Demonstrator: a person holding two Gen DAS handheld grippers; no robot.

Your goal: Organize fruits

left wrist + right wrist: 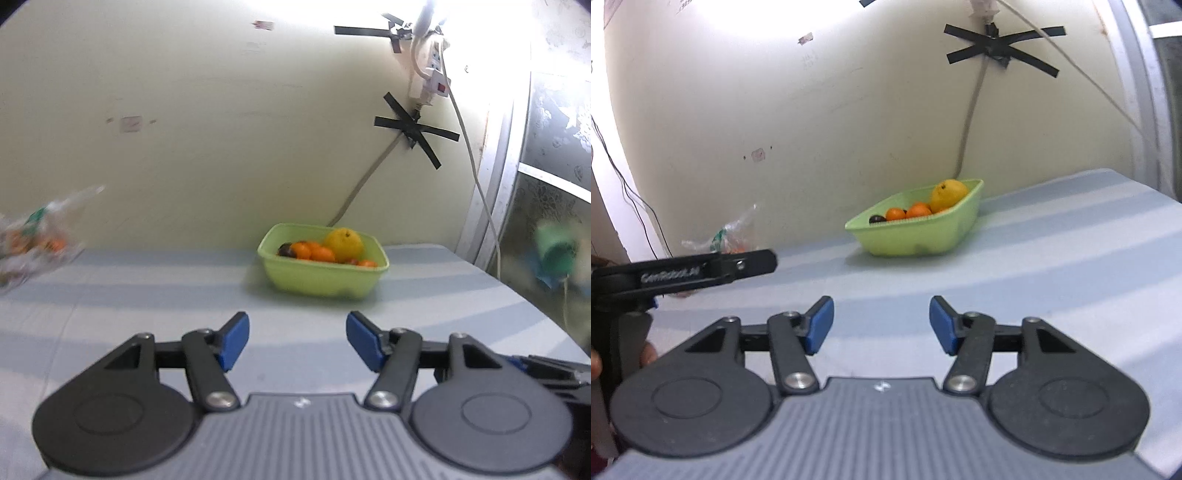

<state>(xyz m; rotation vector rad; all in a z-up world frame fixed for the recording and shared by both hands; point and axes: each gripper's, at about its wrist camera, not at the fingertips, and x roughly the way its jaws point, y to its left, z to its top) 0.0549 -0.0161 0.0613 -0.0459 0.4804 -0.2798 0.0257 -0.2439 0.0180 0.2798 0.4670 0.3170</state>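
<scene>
Left tongs (297, 341) and right tongs (881, 325), both spread wide with nothing between the blue pads (233, 341), above a desk (147, 295) covered in pale blue striped cloth. A light green tub (325, 277) stands at the far side of the desk, near the wall, well apart from both tongs. It holds 1 large yellow fruit (343, 243), several small oranges (314, 253) and 1 dark fruit (286, 251) at its left end. The stretch of desk between tongs and tub is bare. A blurred clear plastic bag (33, 243) with orange contents lies far left on the desk. On the wall, black tape crosses (415, 129) fix a grey cable (364, 181) and a white power strip (432, 74). In the right wrist view, the left tongs show from the side at the left edge (683, 275), in front of the bag.
</scene>
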